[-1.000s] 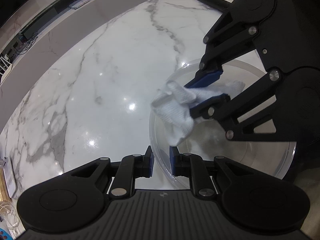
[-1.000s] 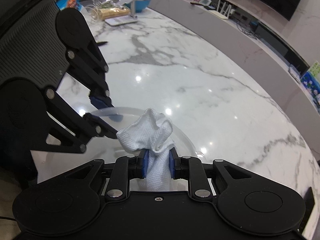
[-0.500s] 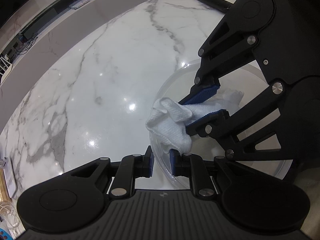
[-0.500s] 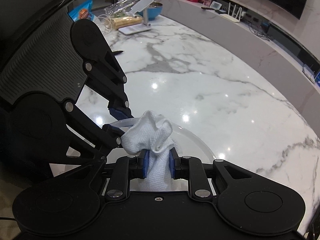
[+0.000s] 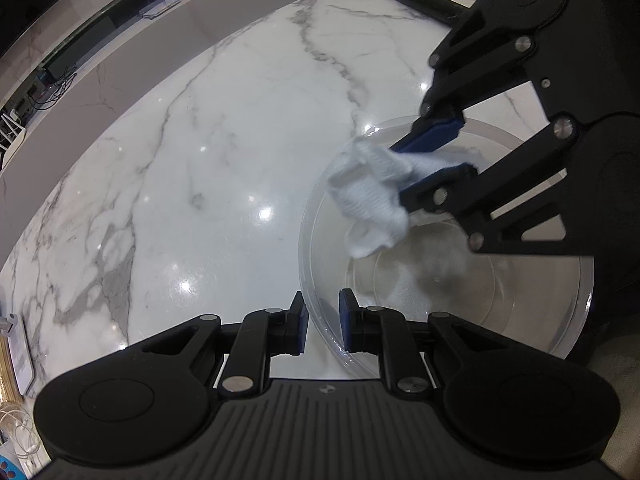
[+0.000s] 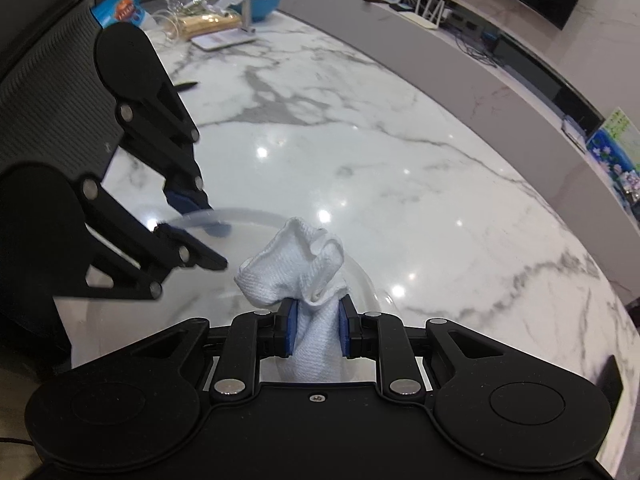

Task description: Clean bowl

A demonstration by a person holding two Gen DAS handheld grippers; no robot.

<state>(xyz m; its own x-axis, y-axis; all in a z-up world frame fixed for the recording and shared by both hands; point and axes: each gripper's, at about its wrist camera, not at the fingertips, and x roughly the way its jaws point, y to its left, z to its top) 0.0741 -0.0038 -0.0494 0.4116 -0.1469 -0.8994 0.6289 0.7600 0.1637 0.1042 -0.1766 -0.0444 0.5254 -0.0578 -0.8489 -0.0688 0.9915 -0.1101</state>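
Bowl sat on the counter; our left hand-held gripper pinched its near rim, our right hand-held gripper pinched the cloth over its inner wall, bottom below.

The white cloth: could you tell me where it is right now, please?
The white cloth is pinched in the right gripper, bunched over the clear bowl, whose near rim the left gripper clamps.
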